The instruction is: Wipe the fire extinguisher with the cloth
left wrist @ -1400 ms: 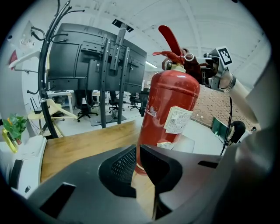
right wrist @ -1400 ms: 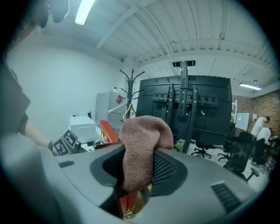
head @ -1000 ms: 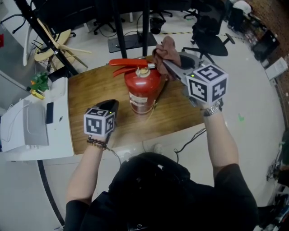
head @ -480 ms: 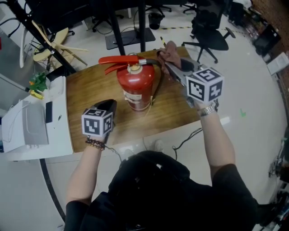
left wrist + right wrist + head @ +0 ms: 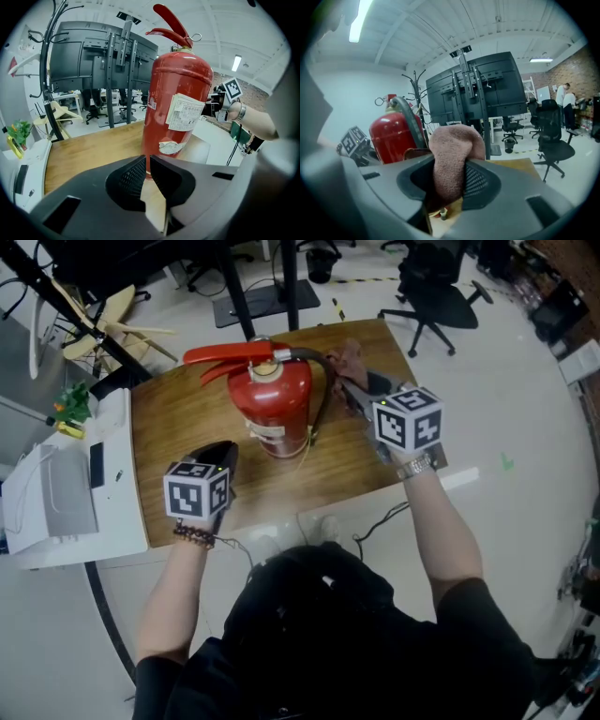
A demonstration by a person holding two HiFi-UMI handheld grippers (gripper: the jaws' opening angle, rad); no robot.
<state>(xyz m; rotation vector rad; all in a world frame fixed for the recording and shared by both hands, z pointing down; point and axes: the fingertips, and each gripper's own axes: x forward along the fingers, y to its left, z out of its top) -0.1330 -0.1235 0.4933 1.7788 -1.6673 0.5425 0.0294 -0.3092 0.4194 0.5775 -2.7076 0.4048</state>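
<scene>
A red fire extinguisher (image 5: 272, 404) with a red lever handle and a black hose stands upright on the wooden table (image 5: 178, 418). My right gripper (image 5: 352, 381) is shut on a pinkish-brown cloth (image 5: 349, 360), just right of the hose. In the right gripper view the cloth (image 5: 452, 157) bulges up between the jaws of that gripper (image 5: 450, 174), which have closed a little further on it; the extinguisher (image 5: 391, 136) is to its left, and I cannot tell whether the two touch. My left gripper (image 5: 223, 456) is shut and empty, near the extinguisher's (image 5: 180, 103) base.
A white machine (image 5: 66, 493) sits against the table's left edge, with a green item (image 5: 70, 409) behind it. Black office chairs (image 5: 436, 301), a stand base (image 5: 267, 306) and wooden hangers (image 5: 112, 320) lie beyond the table. Cables (image 5: 375, 540) run under its near edge.
My right gripper has come down with the cloth, from beside the handle to beside the extinguisher's body. The left gripper has stayed put.
</scene>
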